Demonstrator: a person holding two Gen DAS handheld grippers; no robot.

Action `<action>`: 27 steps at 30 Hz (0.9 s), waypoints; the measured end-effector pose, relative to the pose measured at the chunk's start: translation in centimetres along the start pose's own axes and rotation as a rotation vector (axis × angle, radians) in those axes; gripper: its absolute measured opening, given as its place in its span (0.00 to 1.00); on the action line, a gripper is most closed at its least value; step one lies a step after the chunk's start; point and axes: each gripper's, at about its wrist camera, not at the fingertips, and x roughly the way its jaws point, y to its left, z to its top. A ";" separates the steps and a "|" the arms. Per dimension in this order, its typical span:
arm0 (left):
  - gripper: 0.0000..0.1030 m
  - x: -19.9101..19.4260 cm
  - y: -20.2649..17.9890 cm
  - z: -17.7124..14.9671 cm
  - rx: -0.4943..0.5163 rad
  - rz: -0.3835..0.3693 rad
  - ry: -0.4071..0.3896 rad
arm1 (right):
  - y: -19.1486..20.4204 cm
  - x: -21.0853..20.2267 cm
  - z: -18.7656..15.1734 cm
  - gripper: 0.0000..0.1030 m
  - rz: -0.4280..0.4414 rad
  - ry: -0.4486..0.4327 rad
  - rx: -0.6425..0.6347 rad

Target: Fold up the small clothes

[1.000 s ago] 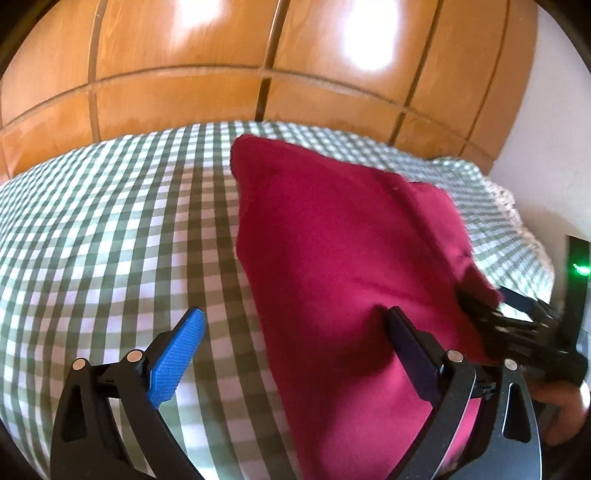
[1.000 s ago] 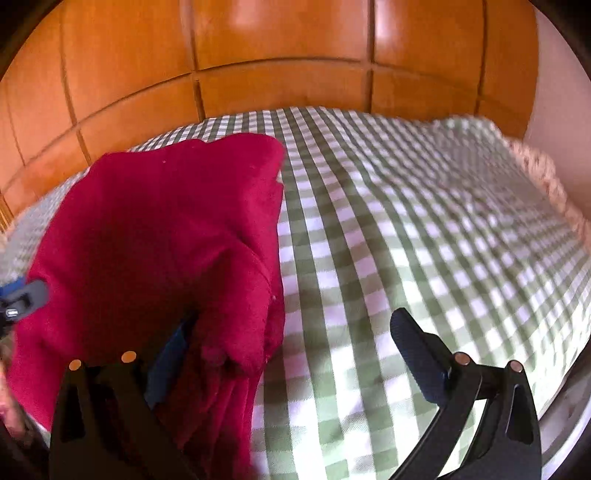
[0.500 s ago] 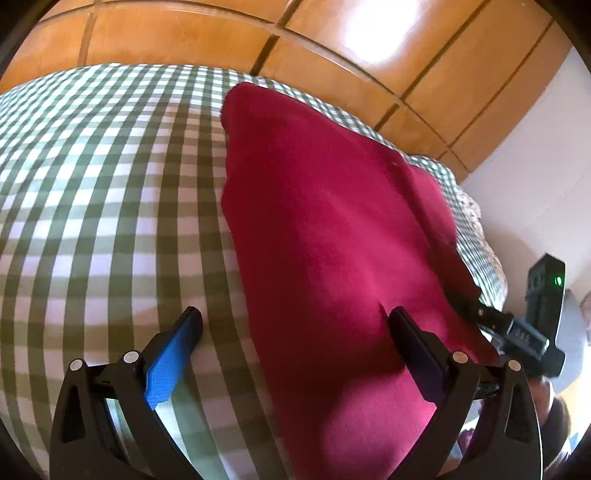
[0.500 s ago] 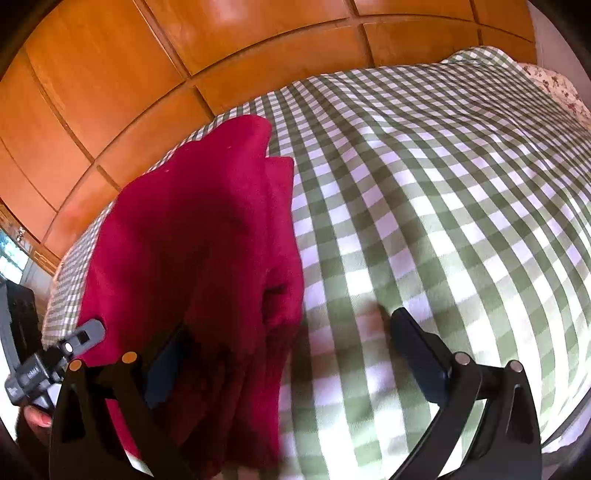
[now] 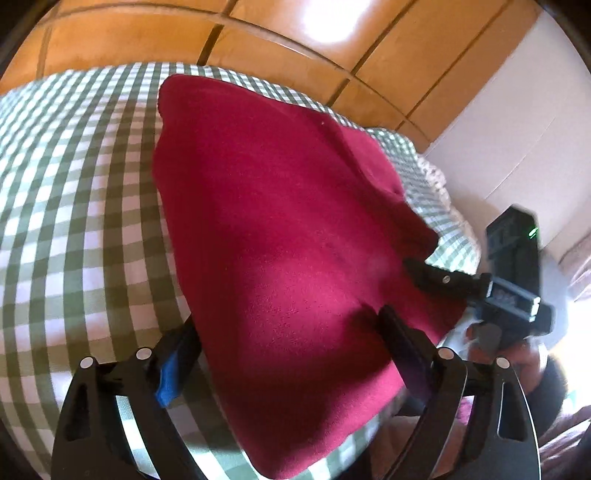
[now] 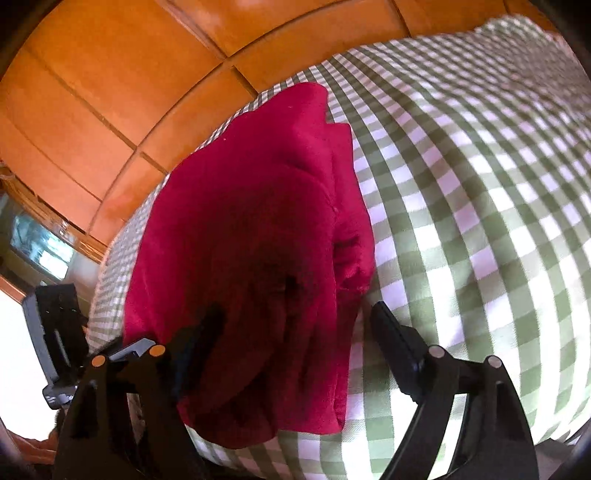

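A dark red folded garment [image 5: 280, 229] lies flat on the green-and-white checked bedspread [image 5: 74, 206]. My left gripper [image 5: 291, 332] straddles its near left corner: the blue-padded finger is at the cloth's left edge and the other finger rests on top of the cloth. The jaws are closing with that corner between them, and no pinch shows. My right gripper [image 6: 299, 332] straddles the near right corner of the garment [image 6: 251, 229], where thick folded layers bulge. Its jaws are closing too, with the cloth between them and not clamped.
The other gripper [image 5: 443, 280], held in a hand [image 5: 517, 354], reaches in from the right. Wooden cupboard panels [image 5: 258, 33] stand behind the bed and a white wall [image 5: 517, 122] is at the right. Bare checked bedspread [image 6: 480, 221] stretches right of the garment.
Both grippers have tipped down toward the garment's near edge and their jaws have narrowed around its two near corners. The garment has stayed where it was.
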 end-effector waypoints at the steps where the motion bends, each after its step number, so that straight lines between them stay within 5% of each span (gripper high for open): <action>1: 0.87 -0.4 0.5 0.2 -0.028 -0.031 -0.014 | -0.2 0.0 0.1 0.80 0.022 0.006 0.016; 3: 0.87 -1.1 1.5 0.5 -0.079 -0.043 -0.048 | -0.6 0.0 0.3 0.80 0.059 0.016 0.040; 6: 0.87 -1.4 3.2 0.9 -0.141 0.051 -0.064 | -0.6 0.5 0.6 0.80 0.081 0.031 0.055; 10: 0.87 -0.8 4.0 0.5 -0.193 -0.007 -0.036 | -0.5 1.2 1.3 0.75 0.084 0.028 0.071; 14: 0.79 0.6 1.5 -0.4 -0.111 -0.107 0.040 | -0.7 1.5 1.9 0.70 0.106 0.020 0.107; 18: 0.78 1.4 0.9 -0.6 -0.100 -0.119 0.053 | -0.8 1.3 1.6 0.68 0.100 0.016 0.091; 22: 0.55 1.1 1.2 -0.3 -0.113 -0.063 0.043 | -0.1 1.3 1.2 0.61 0.078 0.008 0.050; 27: 0.41 0.0 -0.6 0.8 0.006 0.052 -0.009 | 0.9 1.5 1.0 0.51 0.078 -0.008 0.023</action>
